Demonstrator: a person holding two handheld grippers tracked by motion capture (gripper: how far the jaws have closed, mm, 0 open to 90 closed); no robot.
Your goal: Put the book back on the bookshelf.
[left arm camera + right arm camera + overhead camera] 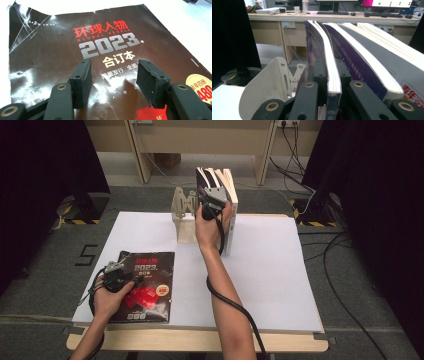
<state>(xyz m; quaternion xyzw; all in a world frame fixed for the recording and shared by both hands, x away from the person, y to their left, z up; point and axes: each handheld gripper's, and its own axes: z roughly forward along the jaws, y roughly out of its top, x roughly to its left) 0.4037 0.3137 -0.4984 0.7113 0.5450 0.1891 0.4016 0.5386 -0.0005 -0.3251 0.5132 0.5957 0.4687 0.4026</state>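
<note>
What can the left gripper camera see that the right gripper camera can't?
The left gripper view shows the dark magazine lying flat on the white table, with the left gripper open above its cover, touching nothing.

The right gripper view shows standing books, the right gripper shut on the nearest book, a cream metal bookend beside it, and desks behind.

Both look along two black jaws at printed reading matter.
</note>
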